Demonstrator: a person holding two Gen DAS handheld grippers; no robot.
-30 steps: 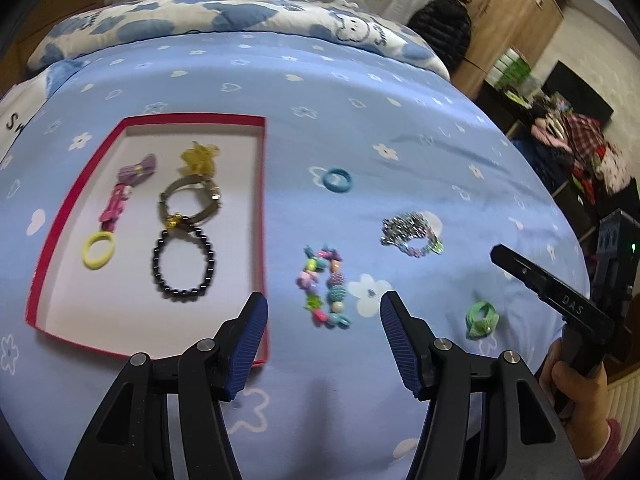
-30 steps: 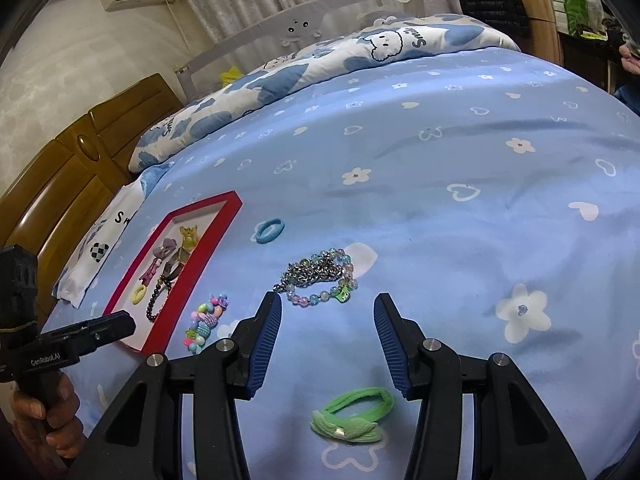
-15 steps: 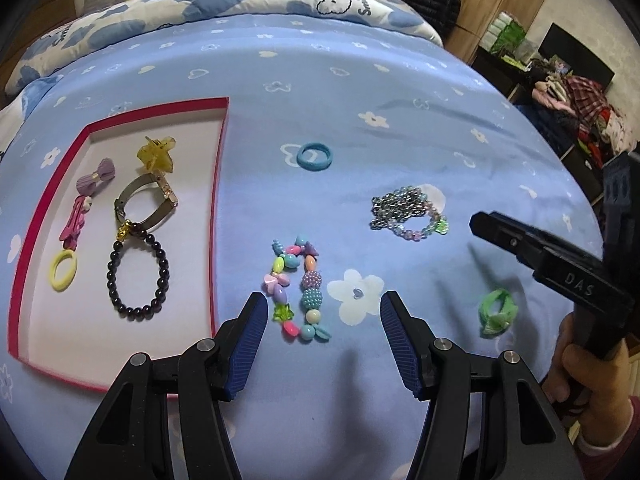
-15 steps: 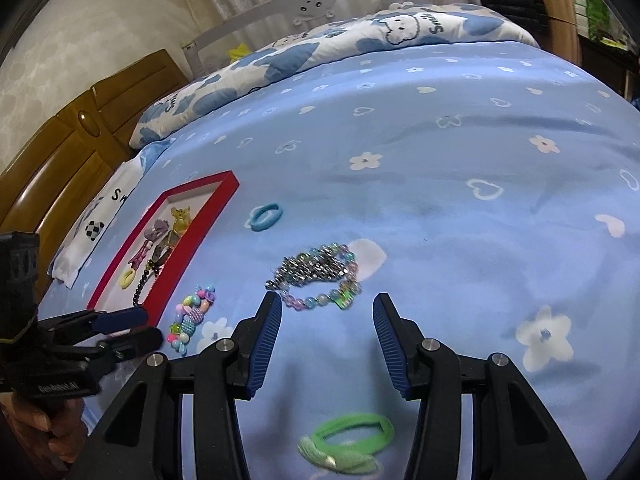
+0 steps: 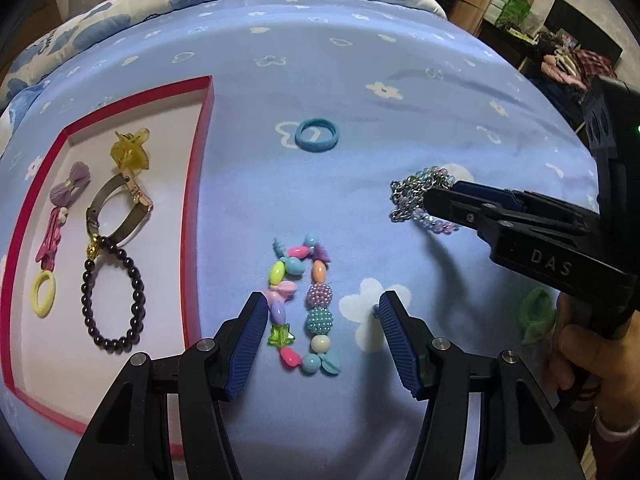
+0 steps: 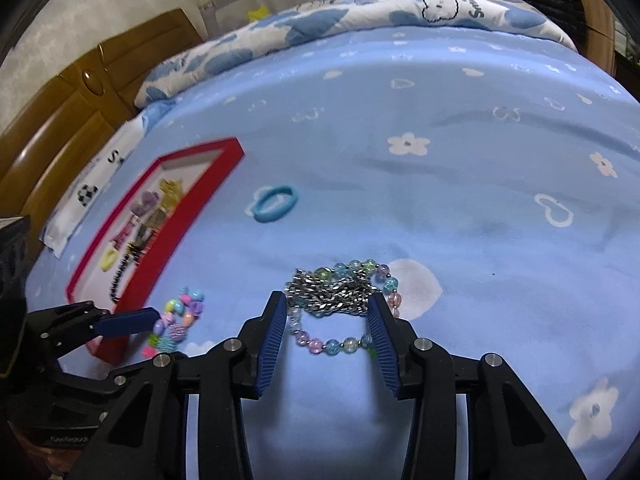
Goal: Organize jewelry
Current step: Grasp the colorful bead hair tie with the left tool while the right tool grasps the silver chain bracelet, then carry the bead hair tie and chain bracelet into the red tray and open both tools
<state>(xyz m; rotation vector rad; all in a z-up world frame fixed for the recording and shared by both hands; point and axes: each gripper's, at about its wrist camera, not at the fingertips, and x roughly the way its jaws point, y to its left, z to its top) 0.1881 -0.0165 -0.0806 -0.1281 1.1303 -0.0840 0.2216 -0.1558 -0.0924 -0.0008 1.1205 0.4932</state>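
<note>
Right gripper [image 6: 327,307], jaws just closing astride the glass-bead chain bracelet [image 6: 340,292], must pinch it; left gripper [image 5: 322,312] spread astride the candy-bead bracelet [image 5: 300,300].

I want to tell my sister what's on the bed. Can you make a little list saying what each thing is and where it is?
surface: blue flowered bedsheet
red tray: holds dark bead bracelet, yellow ring, purple bow clip, metal bangle, yellow clip
colourful bead bracelet: on sheet, between left gripper fingers, not pinched
chain and glass-bead bracelet: on sheet, right gripper jaws have been closing around it, touching or nearly
blue hair tie: loose on sheet
green hair tie: loose, partly hidden
</note>
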